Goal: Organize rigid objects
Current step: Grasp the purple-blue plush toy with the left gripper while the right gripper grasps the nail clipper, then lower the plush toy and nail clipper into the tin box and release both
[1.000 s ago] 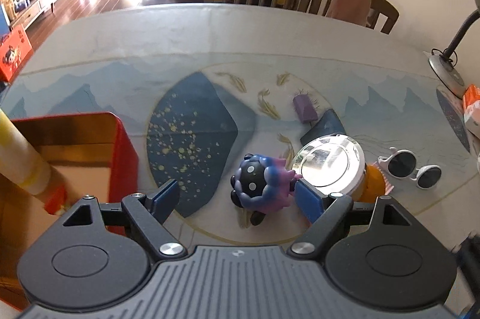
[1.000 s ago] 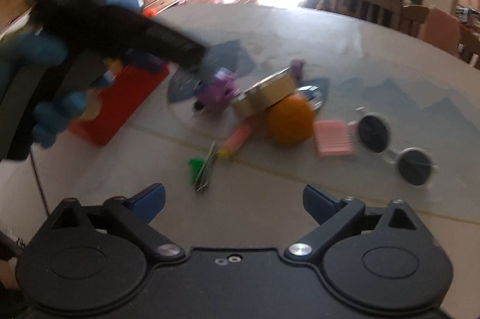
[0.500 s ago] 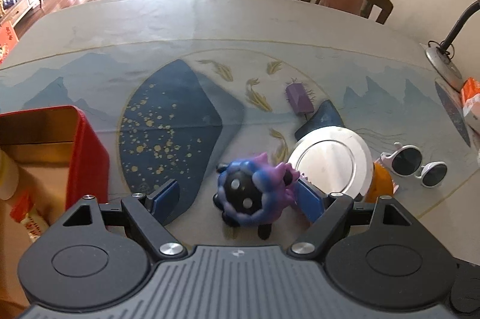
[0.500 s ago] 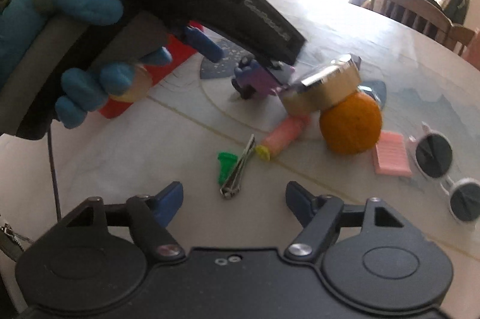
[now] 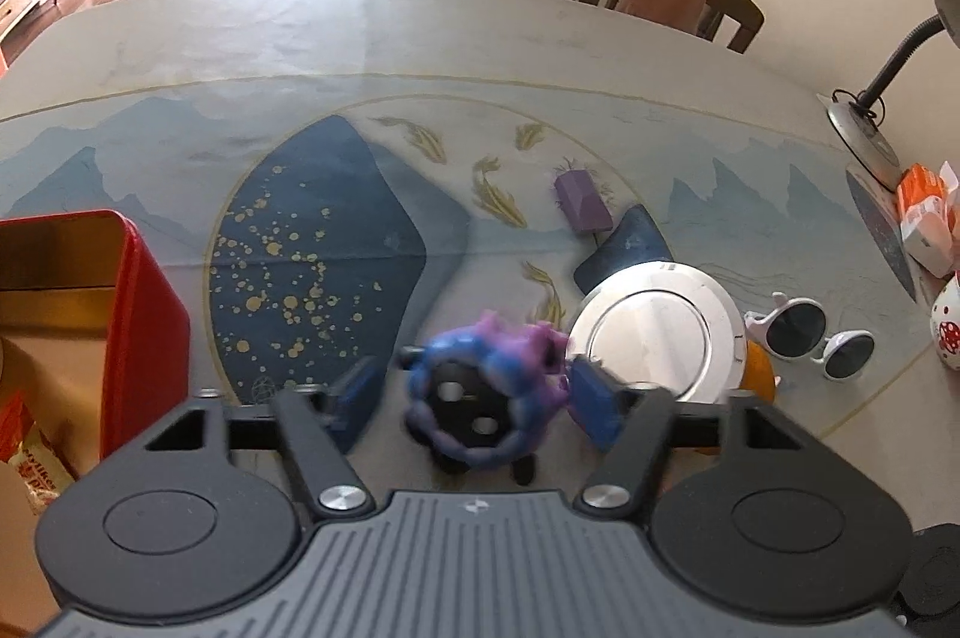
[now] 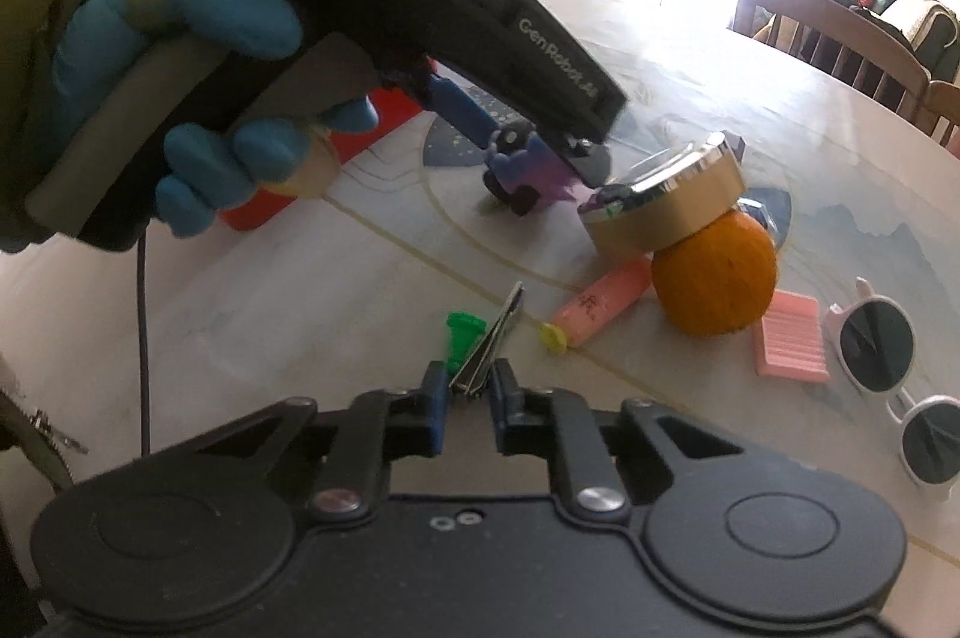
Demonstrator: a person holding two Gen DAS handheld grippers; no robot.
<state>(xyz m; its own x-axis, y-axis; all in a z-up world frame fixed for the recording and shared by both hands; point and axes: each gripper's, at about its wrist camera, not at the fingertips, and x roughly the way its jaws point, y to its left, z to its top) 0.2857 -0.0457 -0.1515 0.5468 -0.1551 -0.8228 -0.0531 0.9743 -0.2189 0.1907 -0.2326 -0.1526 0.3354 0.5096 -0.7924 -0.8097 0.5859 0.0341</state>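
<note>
The left gripper (image 5: 474, 389) is straddling a blue and purple spiky toy figure with a black spotted face (image 5: 483, 389) that is standing on the painted table (image 5: 420, 50). Its jaws have just been closing around the toy; the right pad is touching the toy's purple side, while a sliver of table is showing beside the left pad, so the grip is not yet complete. A red metal tin with a gold inside (image 5: 129, 296) is sitting just left of it, and a round silver-topped gold tin (image 5: 657, 332) is leaning on an orange fruit (image 6: 714, 278) to its right.

The right gripper (image 6: 469, 389) has just been closing and is now clamped on a thin metal clip with a green plastic end (image 6: 477, 347) lying on the table. A pink tube with a yellow cap (image 6: 594, 308), a pink ridged block (image 6: 789, 338) and white round sunglasses (image 6: 900, 380) are lying nearby.
</note>
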